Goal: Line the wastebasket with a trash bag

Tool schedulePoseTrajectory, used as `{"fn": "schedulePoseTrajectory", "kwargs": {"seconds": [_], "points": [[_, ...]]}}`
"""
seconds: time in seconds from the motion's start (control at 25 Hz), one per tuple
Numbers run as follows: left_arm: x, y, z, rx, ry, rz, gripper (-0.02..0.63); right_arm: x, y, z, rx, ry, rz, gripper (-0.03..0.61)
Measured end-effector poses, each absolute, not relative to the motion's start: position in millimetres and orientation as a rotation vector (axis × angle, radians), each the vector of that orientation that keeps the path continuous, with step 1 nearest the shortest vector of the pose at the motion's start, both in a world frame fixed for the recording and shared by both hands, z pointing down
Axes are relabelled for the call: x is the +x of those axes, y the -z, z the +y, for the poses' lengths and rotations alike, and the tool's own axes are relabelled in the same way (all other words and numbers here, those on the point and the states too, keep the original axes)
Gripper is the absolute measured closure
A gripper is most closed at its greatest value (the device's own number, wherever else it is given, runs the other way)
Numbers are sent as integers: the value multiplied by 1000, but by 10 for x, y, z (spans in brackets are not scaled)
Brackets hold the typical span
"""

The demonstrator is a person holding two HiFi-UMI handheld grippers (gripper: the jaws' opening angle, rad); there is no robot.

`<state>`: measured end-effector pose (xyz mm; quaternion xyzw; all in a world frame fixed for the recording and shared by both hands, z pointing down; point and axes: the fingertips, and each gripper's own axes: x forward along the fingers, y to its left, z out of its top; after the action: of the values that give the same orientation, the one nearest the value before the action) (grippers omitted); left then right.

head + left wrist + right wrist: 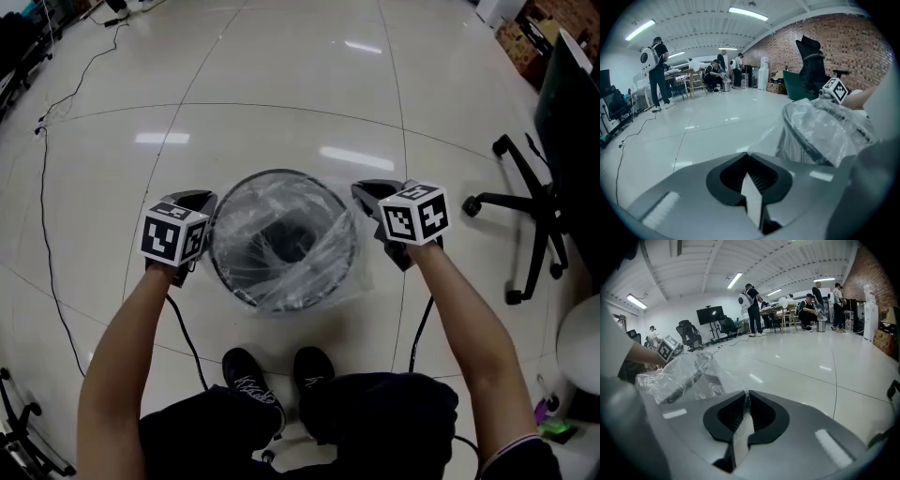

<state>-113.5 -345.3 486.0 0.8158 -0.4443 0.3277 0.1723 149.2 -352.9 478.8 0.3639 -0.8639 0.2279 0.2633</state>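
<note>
Wastebasket comes first: a round, dark wire-mesh wastebasket [279, 172] stands upright on the glossy pale tiled floor [281, 75], just ahead of the person's black shoes [251, 377]. A clear, crinkled plastic trash bag [314, 272] sits inside it, its body sunk into the well and its mouth spread wide. On the near and right sides the film hangs outside the mesh wall (whether it also covers the far rim cannot be told).

At the basket's left side, just beside the rim, is the left claw [206, 200]. It is clenched on the bag's edge: in the left gripper view a pale strip of film runs between the pressed-together pads and stretches toward the basket. The right claw [364, 192] sits at the opposite side of the rim and is clenched the same way, with a fold of film pinched between its pads. Each claw carries a white cube with black square markers [173, 234], and a bare forearm [122, 356] reaches back from each toward the person.

A black office chair on castors [530, 220] stands well apart at the right of the head view. A thin black cable [44, 202] trails along the floor at the left. The gripper views show a red brick wall [820, 42], a dark screen on a stand [710, 315] and several people [656, 70] around tables far across the hall.
</note>
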Motion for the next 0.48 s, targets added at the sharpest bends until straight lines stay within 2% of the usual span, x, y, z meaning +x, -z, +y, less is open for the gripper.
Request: {"fn": "schedulePoseTrajectory", "kwargs": {"seconds": [0.4, 0.48], "points": [[-1114, -4951, -3227, 2313, -963, -1193, 601, 1453, -4884, -3303, 937, -665, -2385, 571], [-1111, -4990, -3182, 2313, -955, -1177, 601, 1470, -4902, -3262, 928, -689, -2408, 545]]}}
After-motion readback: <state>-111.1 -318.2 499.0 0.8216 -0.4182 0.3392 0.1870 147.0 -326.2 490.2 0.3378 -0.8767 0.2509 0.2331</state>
